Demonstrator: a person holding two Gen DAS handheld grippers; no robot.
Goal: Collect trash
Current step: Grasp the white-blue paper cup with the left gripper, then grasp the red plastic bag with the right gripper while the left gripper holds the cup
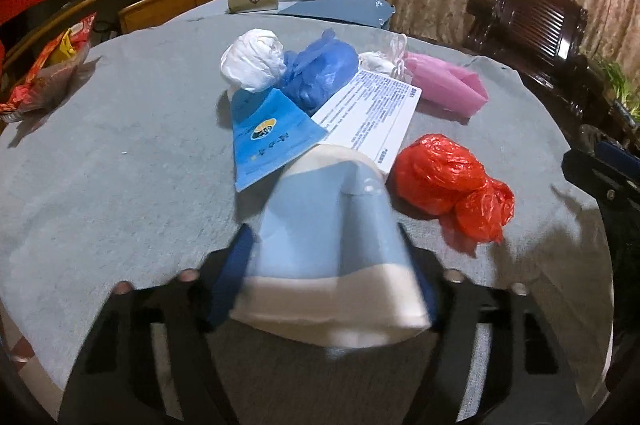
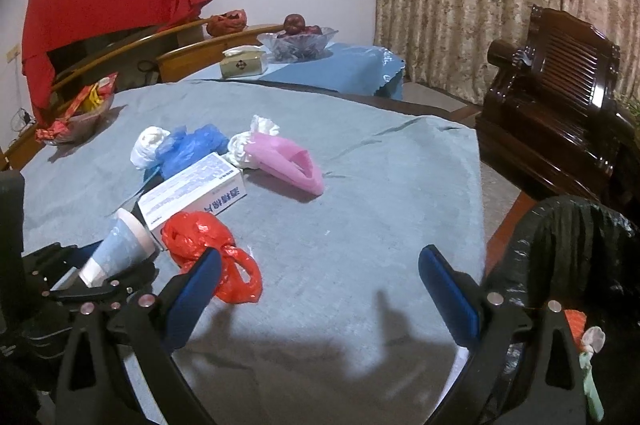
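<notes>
Trash on the table (image 1: 100,153): left gripper (image 1: 324,277) clamps the paper cup (image 1: 328,225) beside the red bag (image 1: 448,185), right gripper (image 2: 320,289) gapes empty; judged next, carry it to the black bin bag (image 2: 568,249)

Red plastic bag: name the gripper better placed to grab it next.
Right. The right gripper is open and empty beside the red plastic bag; the left gripper straddles the paper cup.

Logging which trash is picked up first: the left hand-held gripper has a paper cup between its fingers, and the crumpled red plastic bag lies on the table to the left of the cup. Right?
Not quite. The left hand-held gripper does have the paper cup between its fingers, but the red plastic bag lies on the table to the cup's right, as the left wrist view shows.
</notes>
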